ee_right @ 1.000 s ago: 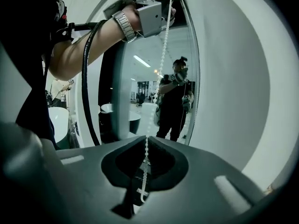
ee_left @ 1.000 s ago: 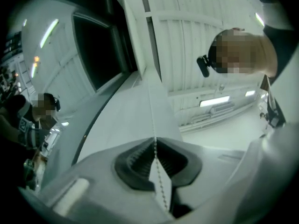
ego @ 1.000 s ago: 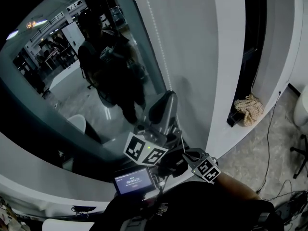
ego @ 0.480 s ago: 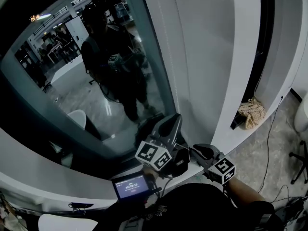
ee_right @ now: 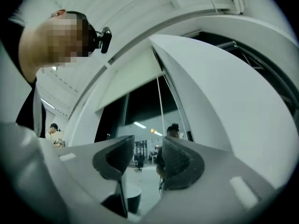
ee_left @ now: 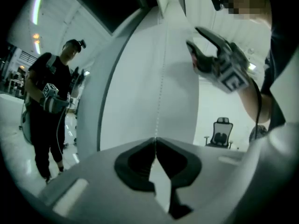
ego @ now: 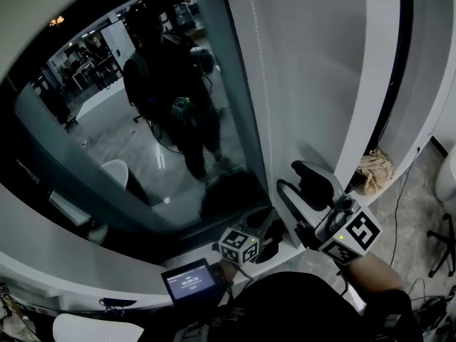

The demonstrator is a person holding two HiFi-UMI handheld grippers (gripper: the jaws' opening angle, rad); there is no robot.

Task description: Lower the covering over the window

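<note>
A thin bead chain [ego: 259, 84] hangs down the pale frame right of the dark window [ego: 142, 120]. The white blind [ee_right: 133, 76] covers the top of the glass. My left gripper [ee_left: 155, 140] is shut on the bead chain [ee_left: 161, 78], low by the sill [ego: 269, 231]. My right gripper [ego: 292, 177] is higher and to the right, and its jaws are opening. In the right gripper view the chain [ee_right: 160, 101] runs down between the parted jaws [ee_right: 148, 141], close to the right pad, and nothing presses on it. The left gripper view also shows the right gripper [ee_left: 202, 48] open beside the chain.
The white sill [ego: 78, 276] curves below the window, and a small lit screen [ego: 189, 282] sits at my waist. A crumpled cloth [ego: 372, 168] lies on a ledge at the right. Cables trail over the floor [ego: 406, 191]. The glass reflects a person.
My right gripper has let go of the chain, opened and risen up to the right. My left gripper, shut on the chain, has sunk toward the sill.
</note>
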